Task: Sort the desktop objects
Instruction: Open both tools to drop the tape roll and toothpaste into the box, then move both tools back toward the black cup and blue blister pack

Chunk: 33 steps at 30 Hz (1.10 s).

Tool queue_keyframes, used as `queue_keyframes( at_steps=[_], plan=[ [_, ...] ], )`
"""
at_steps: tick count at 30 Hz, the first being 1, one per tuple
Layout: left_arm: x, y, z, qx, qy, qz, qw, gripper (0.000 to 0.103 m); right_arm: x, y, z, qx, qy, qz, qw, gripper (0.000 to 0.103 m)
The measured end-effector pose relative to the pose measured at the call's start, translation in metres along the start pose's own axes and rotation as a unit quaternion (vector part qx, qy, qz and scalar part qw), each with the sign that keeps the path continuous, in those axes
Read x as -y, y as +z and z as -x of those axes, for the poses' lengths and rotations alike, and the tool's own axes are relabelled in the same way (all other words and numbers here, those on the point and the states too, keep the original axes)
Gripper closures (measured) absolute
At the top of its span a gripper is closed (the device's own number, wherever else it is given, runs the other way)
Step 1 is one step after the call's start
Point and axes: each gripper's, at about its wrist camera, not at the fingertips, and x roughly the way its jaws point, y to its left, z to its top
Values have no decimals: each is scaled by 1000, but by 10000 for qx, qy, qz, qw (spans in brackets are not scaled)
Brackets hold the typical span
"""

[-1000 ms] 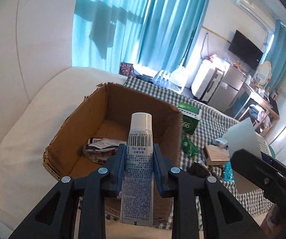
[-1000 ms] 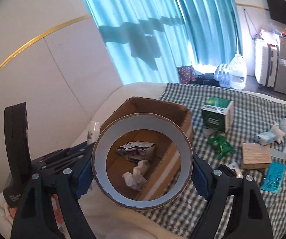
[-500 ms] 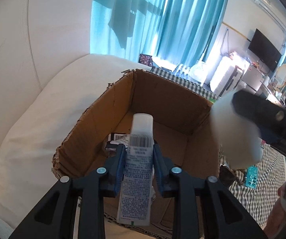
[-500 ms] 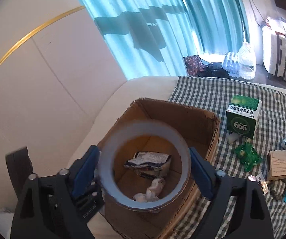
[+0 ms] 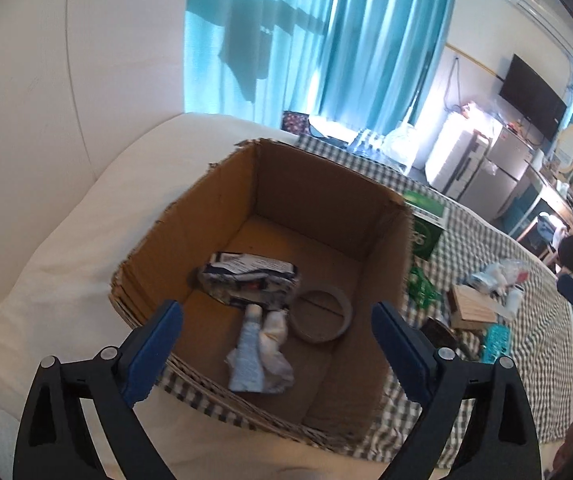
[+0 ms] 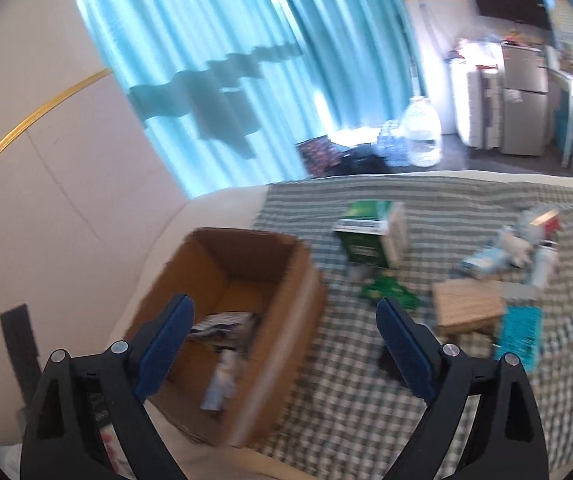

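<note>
Both hand-held grippers, left point(image 5: 276, 350) just opened and right point(image 6: 284, 348), gape empty; tube point(image 5: 248, 354) and tape ring point(image 5: 320, 316) lie inside the cardboard box's point(image 5: 326, 180) torn walls.

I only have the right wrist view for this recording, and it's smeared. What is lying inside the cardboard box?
Observer: The left wrist view shows a tape roll lying flat on the floor of the cardboard box, near its right wall.
Operator: Is the left gripper holding anything?
Observer: No. The left gripper hangs over the box; its jaws have just been opening and stand wide apart with nothing between them. A tube lies on the box floor below, beside crumpled tissue.
</note>
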Motion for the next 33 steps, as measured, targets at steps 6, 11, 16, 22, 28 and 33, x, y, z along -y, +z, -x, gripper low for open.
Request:
queue_keyframes(
  at_steps=[6, 11, 16, 22, 28, 33],
  plan=[
    [55, -26, 21, 9, -254, -382, 9989, 0, 73, -29, 60, 200, -812, -137, 9964, 10],
    [106, -49, 25, -80, -436, -670, 9968, 0, 129, -57, 110, 561, -1280, -417, 9893, 10],
    [153, -75, 24, -237, -587, -1076, 9922, 0, 171, -74, 134, 666, -1528, -746, 9832, 10],
    [194, -101, 14, -406, -786, -1554, 9839, 0, 200, -89, 134, 620, -1628, -893, 9807, 10],
    [214, -114, -13, -535, -701, -1853, 9787, 0, 218, -98, 116, 428, -1637, -953, 9810, 10],
    [221, -117, -47, -666, -640, -1861, 9782, 0, 229, -103, 90, 178, -1638, -933, 9819, 10]
  ],
)
